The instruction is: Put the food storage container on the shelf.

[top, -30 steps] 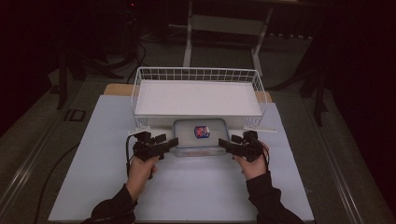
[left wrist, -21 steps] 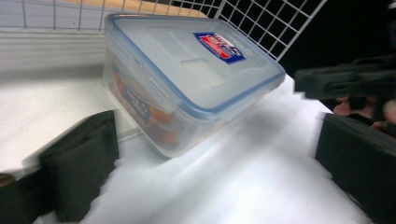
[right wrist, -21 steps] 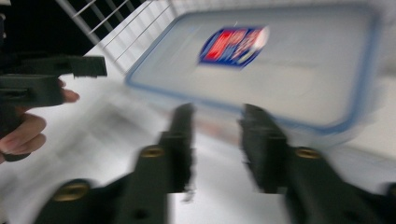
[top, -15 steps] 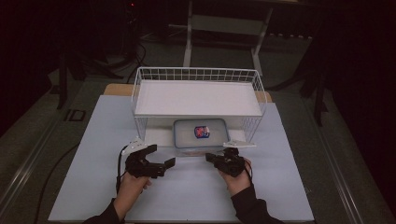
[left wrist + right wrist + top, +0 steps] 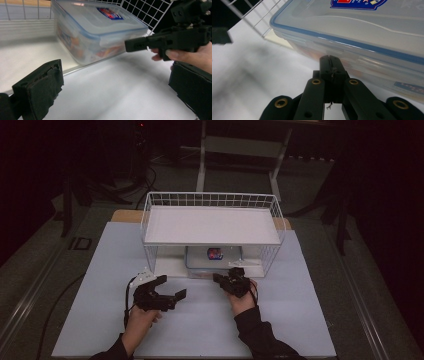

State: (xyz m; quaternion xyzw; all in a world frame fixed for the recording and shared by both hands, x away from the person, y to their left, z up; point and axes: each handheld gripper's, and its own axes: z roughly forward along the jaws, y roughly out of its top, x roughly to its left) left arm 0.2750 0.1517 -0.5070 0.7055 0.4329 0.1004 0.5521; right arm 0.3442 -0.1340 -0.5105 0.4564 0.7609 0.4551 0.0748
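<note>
A clear plastic box with a blue-rimmed lid and a red-and-blue label (image 5: pixel 214 256) stands under the white wire rack (image 5: pixel 210 199). My left gripper (image 5: pixel 172 286) rests on the white table in front of the rack's left part. Its jaws have just been opening and now stand wide with nothing between them. In the left gripper view the box (image 5: pixel 95 32) is ahead of the left gripper (image 5: pixel 115 92). My right gripper (image 5: pixel 217 278) is shut on nothing, its tip just short of the box's front. In the right gripper view its closed jaws (image 5: pixel 331 67) point at the box's wall (image 5: pixel 367 27).
The rack's white shelf (image 5: pixel 212 225) roofs the box, and wire sides (image 5: pixel 147 12) close it in left and right. The white table sheet (image 5: pixel 300 300) extends around both hands. Dark floor and stands lie beyond the table.
Both hands have drawn back from the box toward the near edge. The box sits a little deeper under the rack. The left jaws opened wide and the right jaws shut.
</note>
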